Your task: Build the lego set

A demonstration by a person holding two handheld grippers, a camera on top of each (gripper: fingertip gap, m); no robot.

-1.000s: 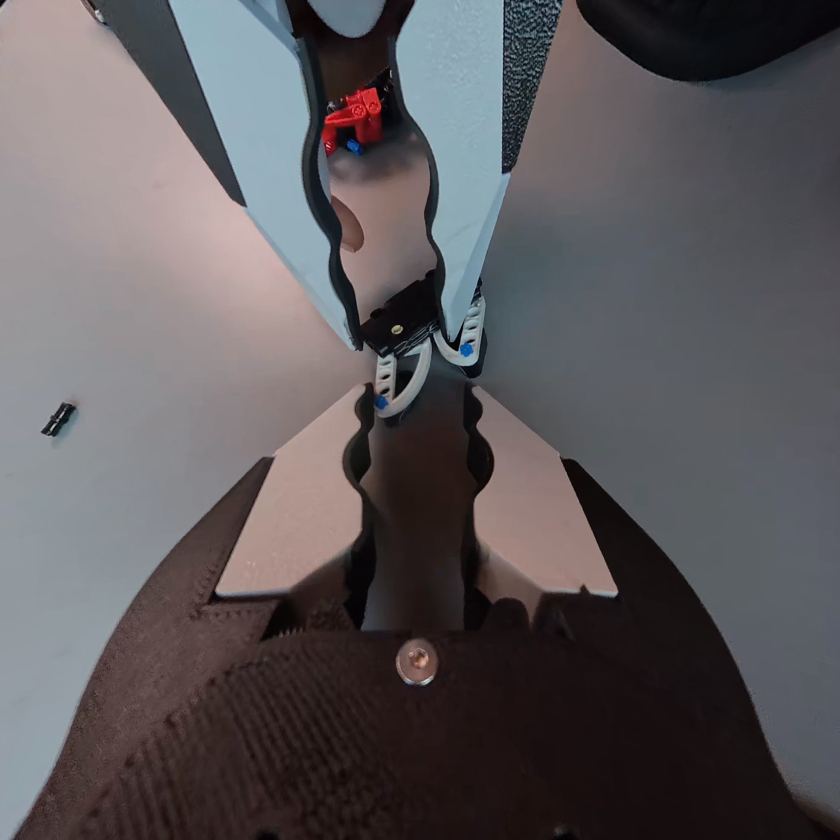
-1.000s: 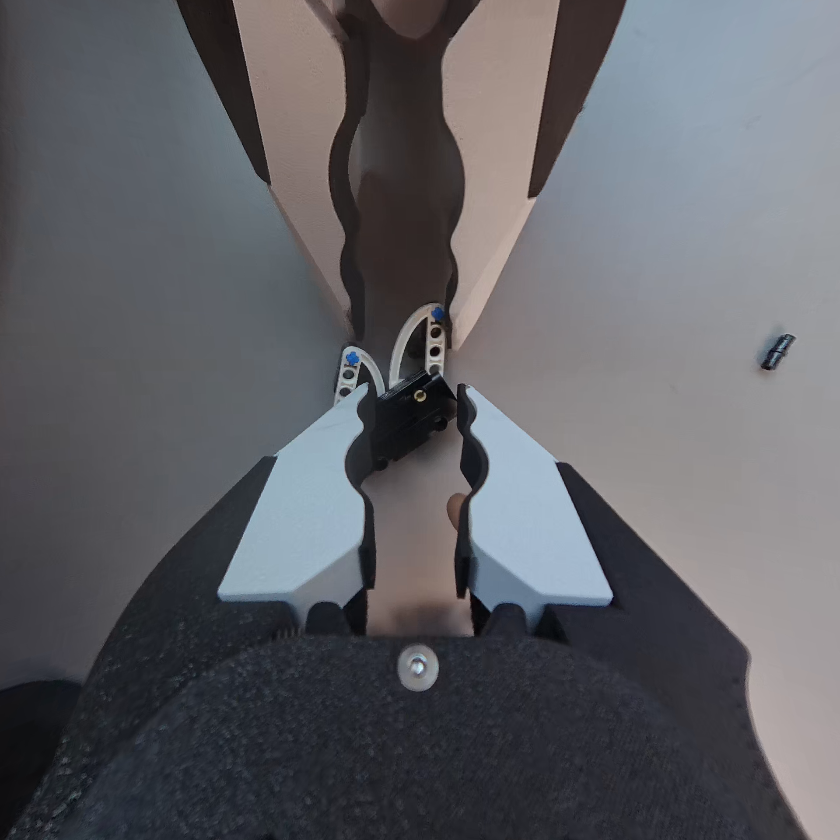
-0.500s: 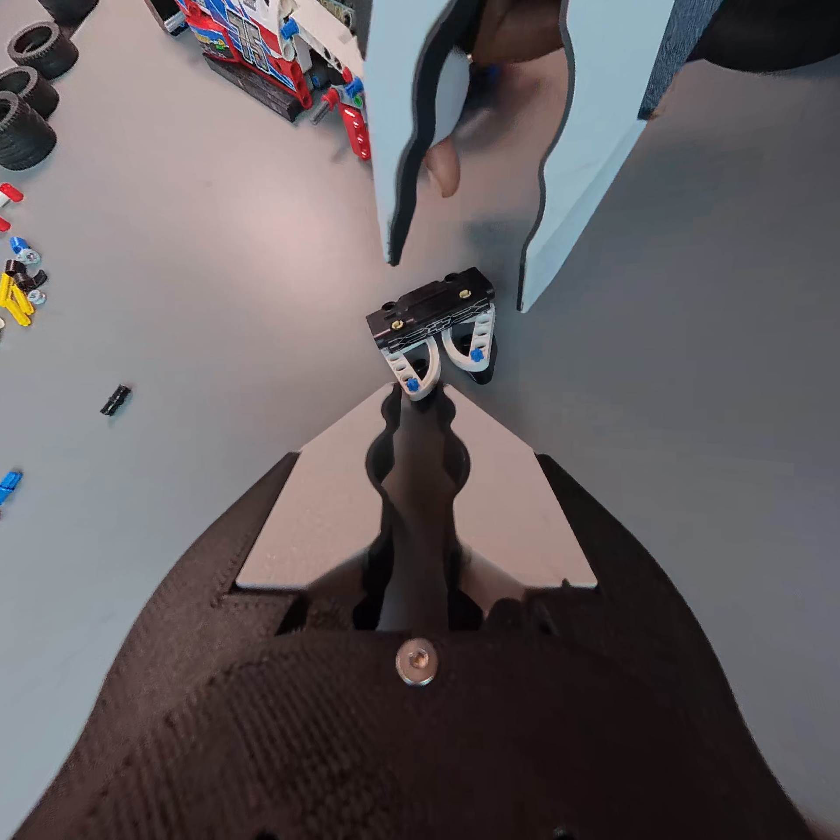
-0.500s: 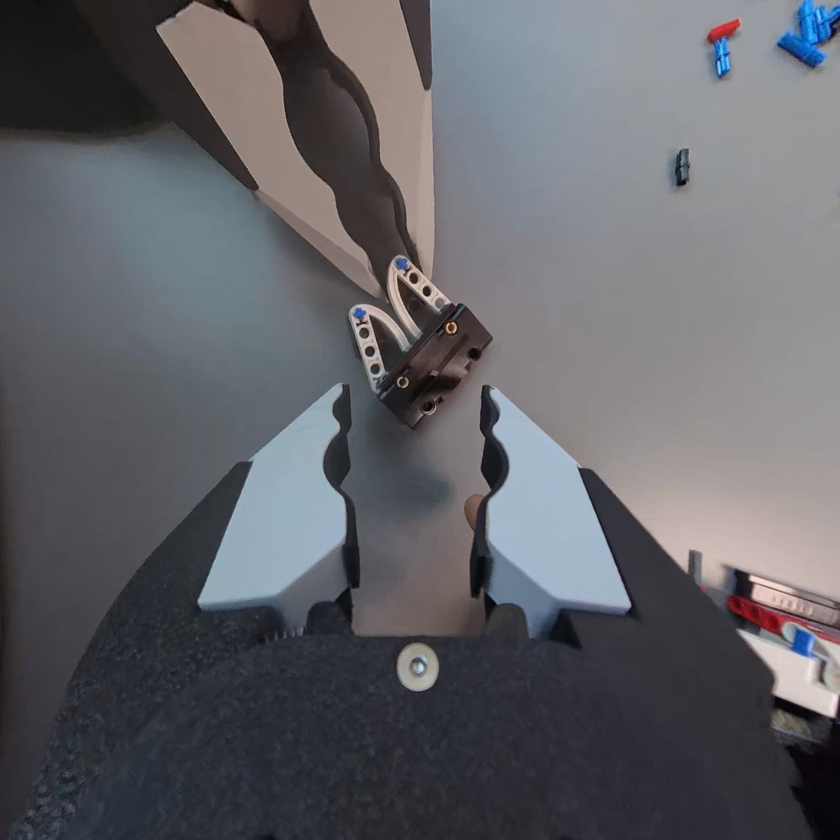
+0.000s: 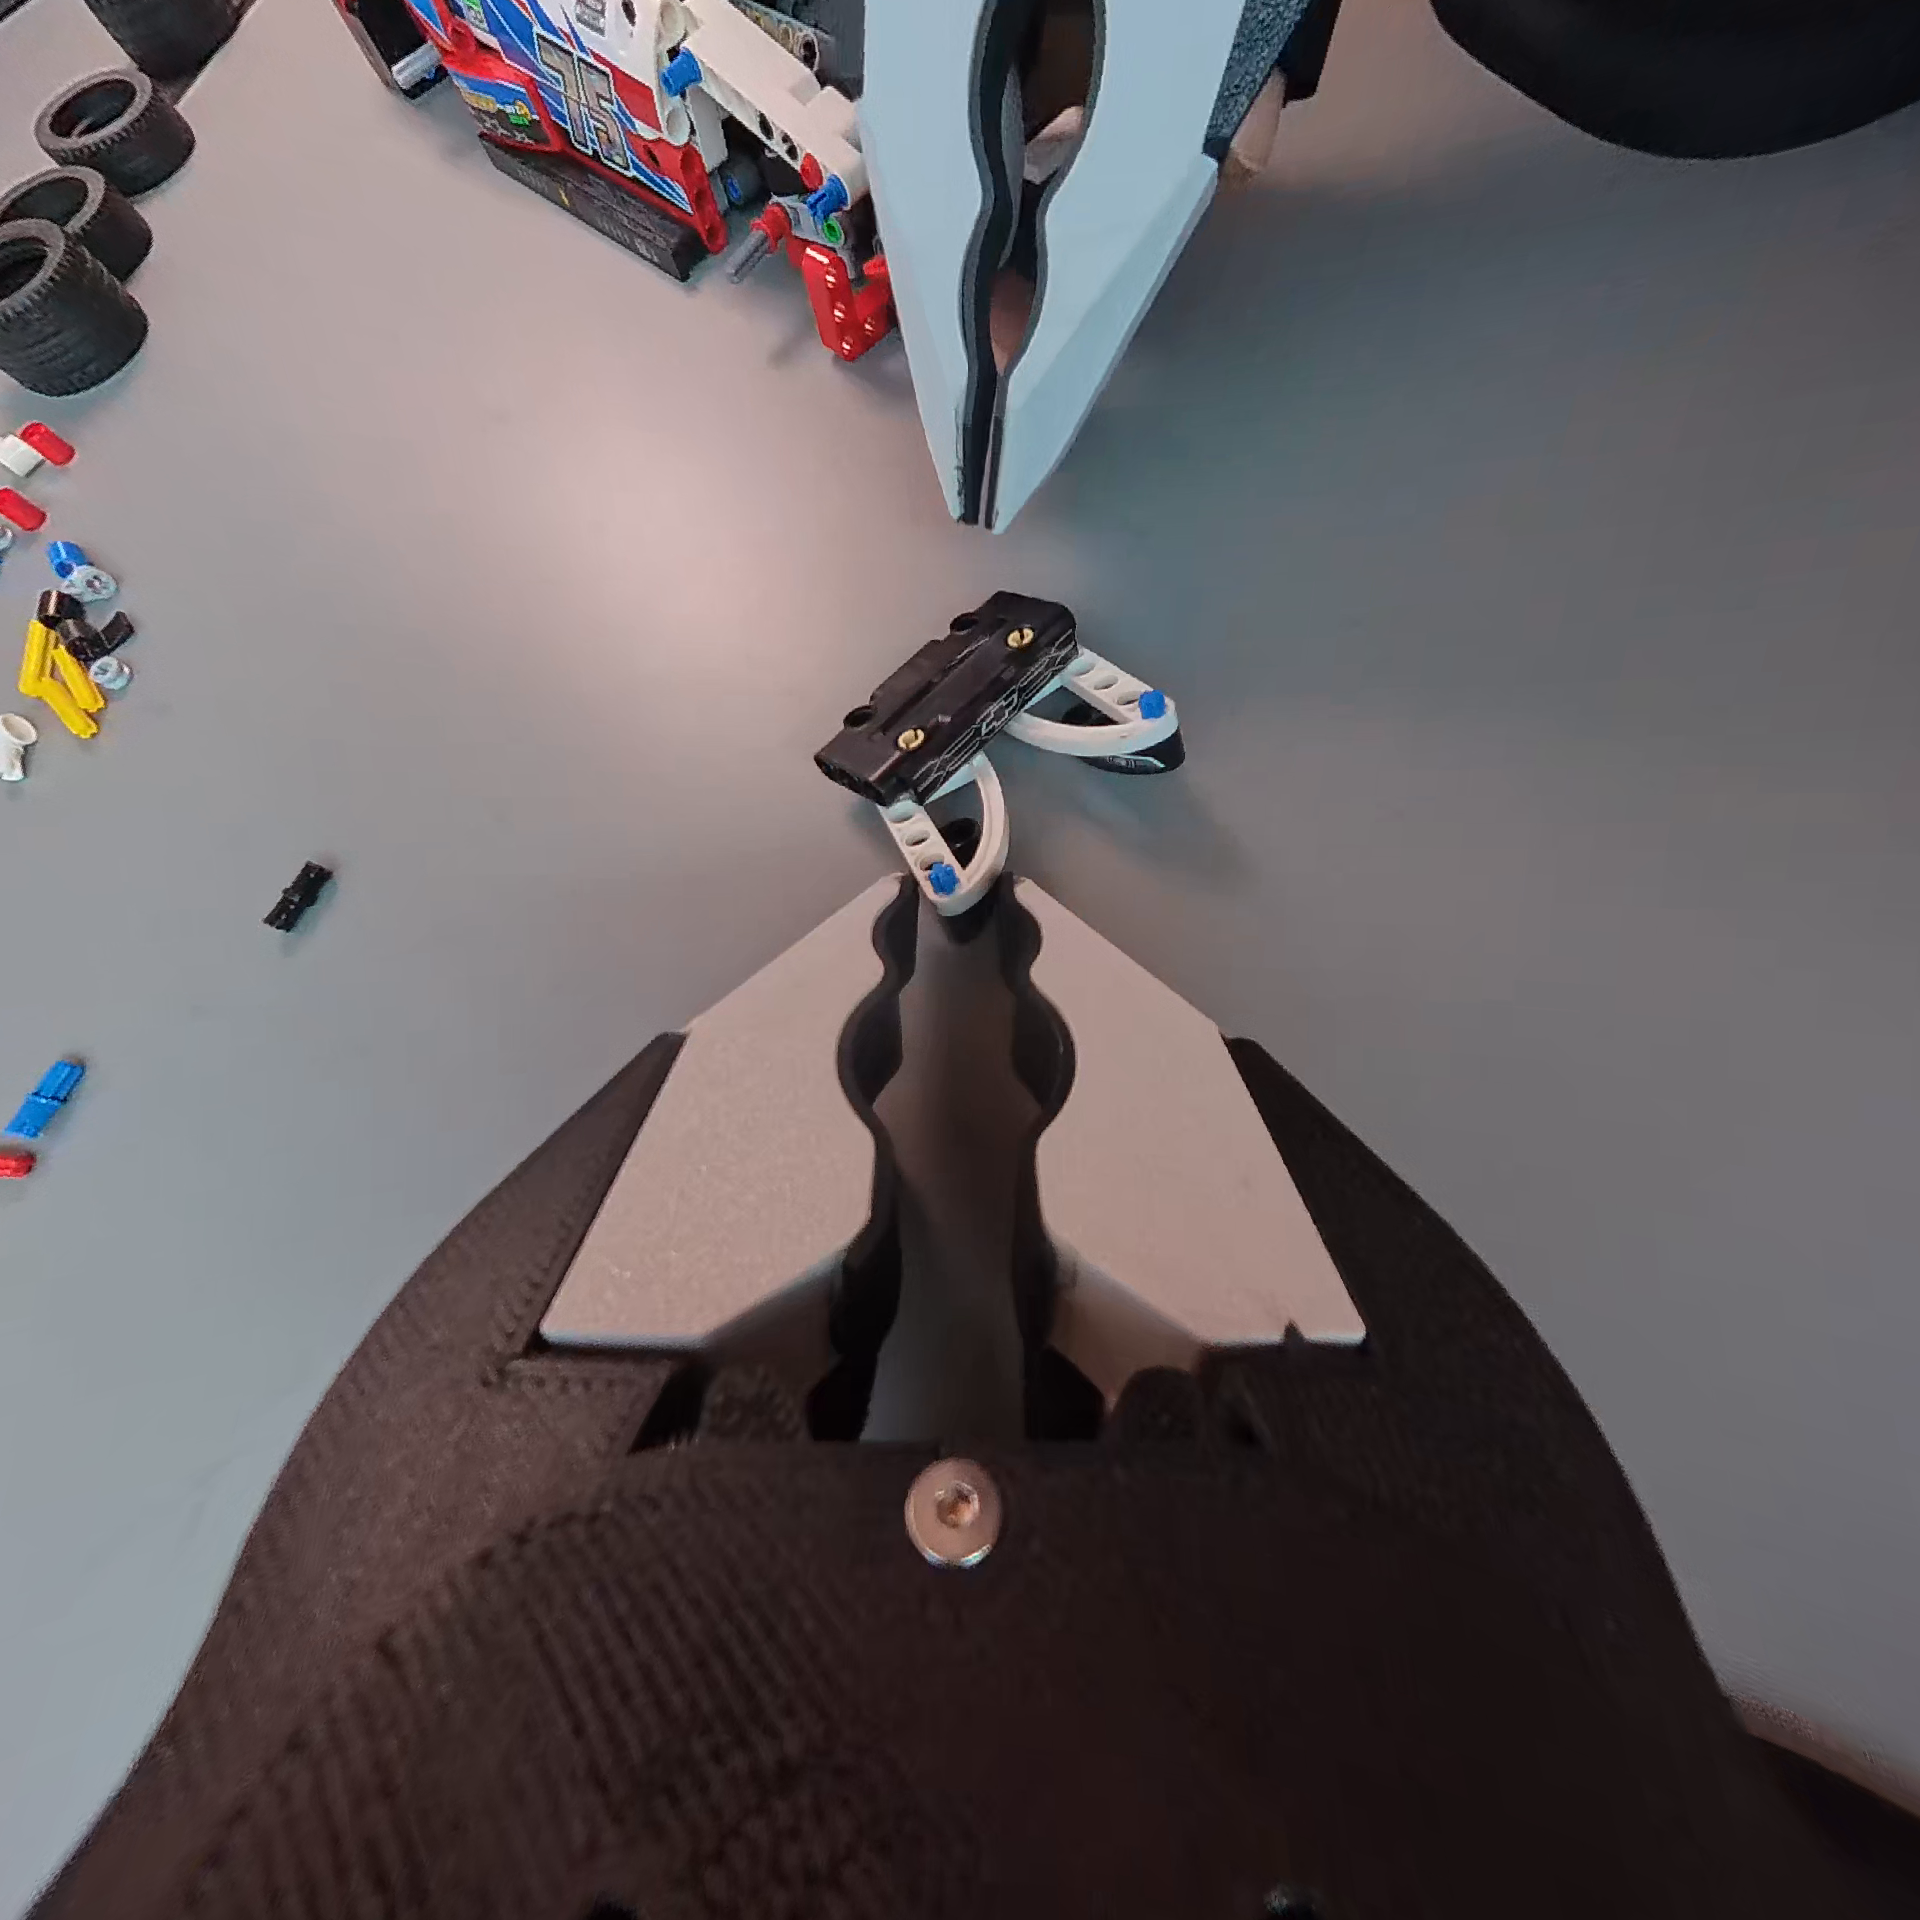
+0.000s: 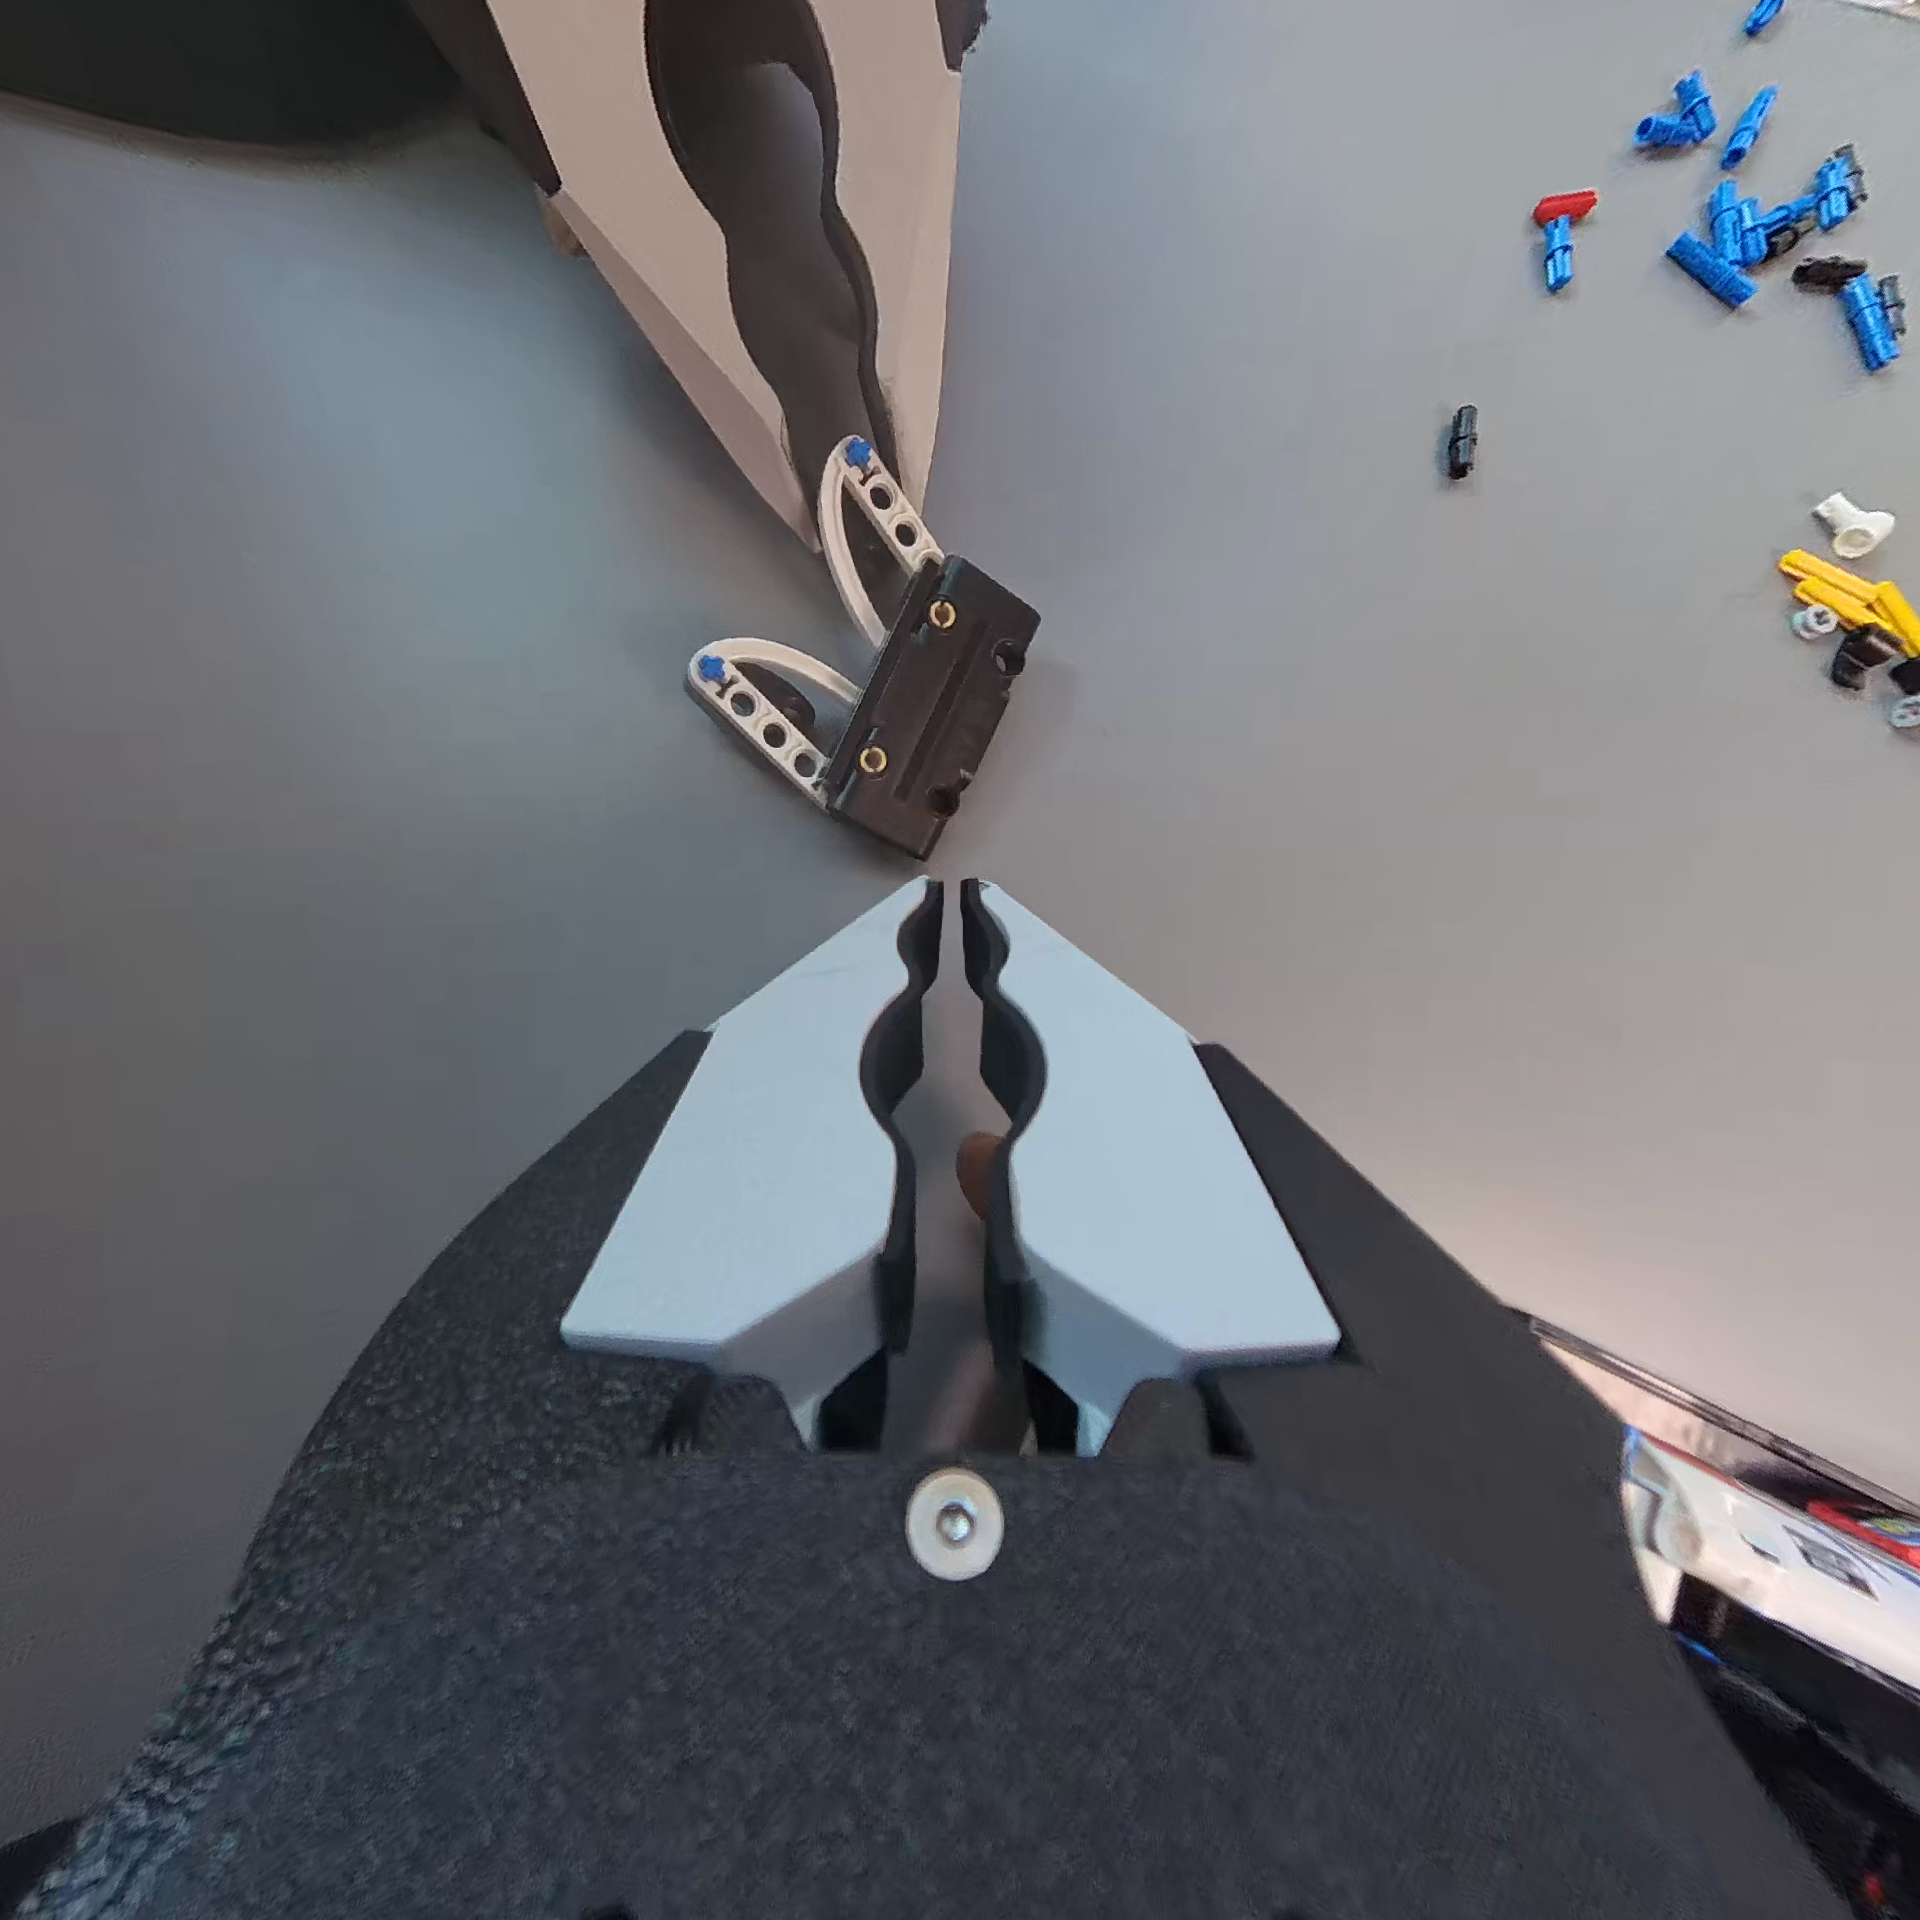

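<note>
The left claw [image 5: 956, 894] is pinched down on one white curved arm of the small lego sub-assembly [image 5: 966, 696], a black rectangular block with two white perforated arched beams and blue pins. It sits dead centre of the left wrist frame, just above the claw tips, with the other arm resting on the grey matte surface [image 5: 1507, 727].

The right claw [image 6: 951, 888] has its jaws nearly together, just a sliver of gap, and nothing in them. In the right wrist view it's just below the black block, close but not touching.

Upper left of the left wrist frame has the half-built red, white and blue lego car [image 5: 644, 125], with black rubber tyres [image 5: 62, 260] further left. One small black connector pin [image 5: 298, 895] lies alone at mid left.
</note>
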